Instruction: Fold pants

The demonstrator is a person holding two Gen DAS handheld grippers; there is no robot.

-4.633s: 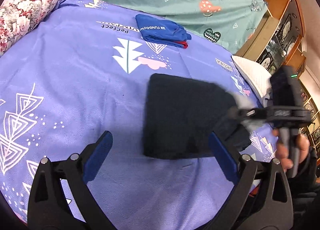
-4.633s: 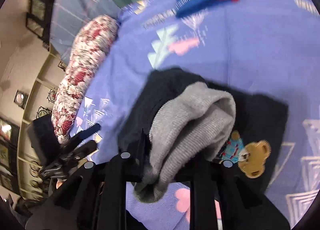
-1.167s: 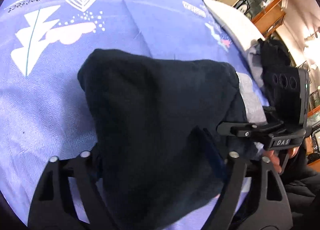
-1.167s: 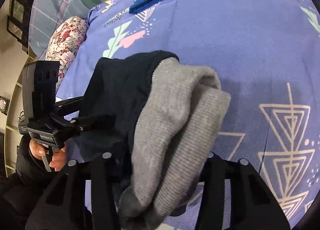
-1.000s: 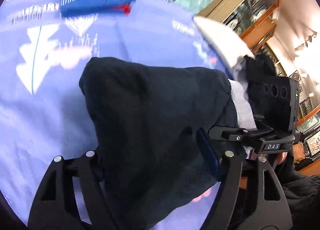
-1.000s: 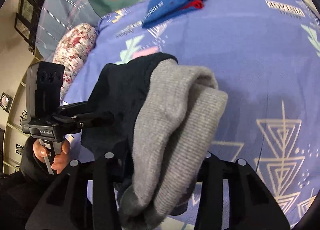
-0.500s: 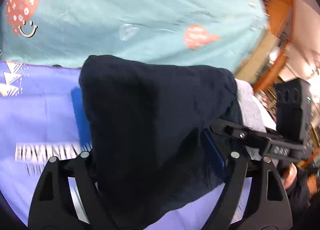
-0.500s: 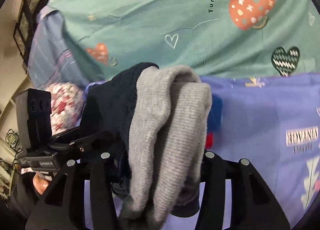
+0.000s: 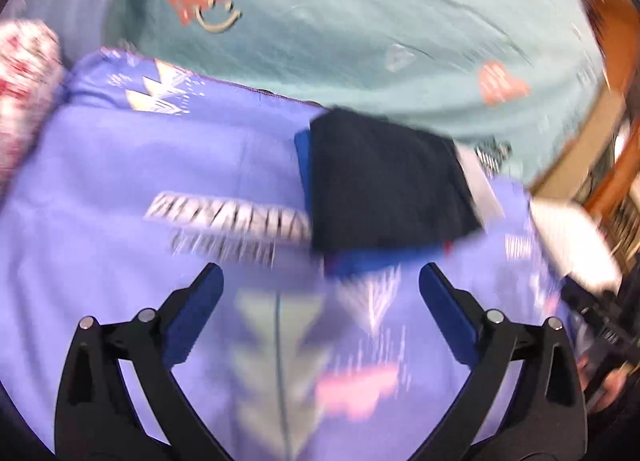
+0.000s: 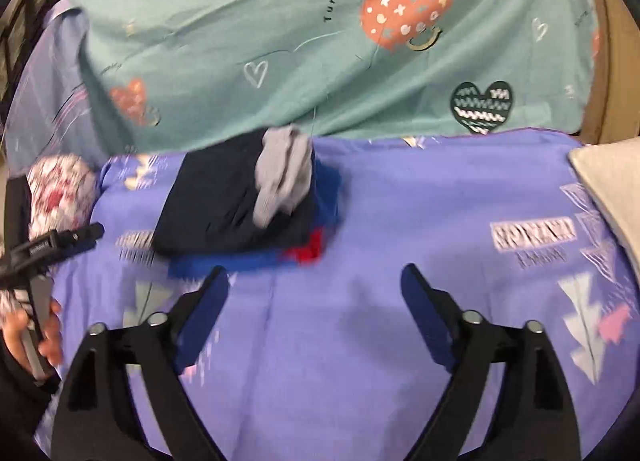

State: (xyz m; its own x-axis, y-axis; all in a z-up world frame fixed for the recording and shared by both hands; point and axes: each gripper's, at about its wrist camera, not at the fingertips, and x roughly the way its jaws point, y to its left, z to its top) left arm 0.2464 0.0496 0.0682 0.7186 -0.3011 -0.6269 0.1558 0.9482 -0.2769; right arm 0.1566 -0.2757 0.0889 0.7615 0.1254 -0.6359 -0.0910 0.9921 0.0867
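Note:
The folded dark navy pants [image 9: 384, 185] with a grey lining [image 10: 284, 177] lie on top of a folded blue garment [image 9: 372, 259] at the far side of the purple bedsheet [image 9: 140, 165]. In the right wrist view the pants [image 10: 224, 205] sit on the blue garment [image 10: 240, 261], which has a red edge. My left gripper [image 9: 320, 301] is open and empty, just short of the stack. My right gripper [image 10: 314, 297] is open and empty, also short of it.
A teal blanket [image 10: 320, 41] with hearts lies behind the stack. A floral pillow [image 9: 20, 73] is at the left, a white pillow [image 10: 612, 181] at the right. Wooden furniture [image 9: 612, 141] stands at the far right.
Both grippers carried the folded pants to the far side, let go of them on the blue garment, opened and drew back.

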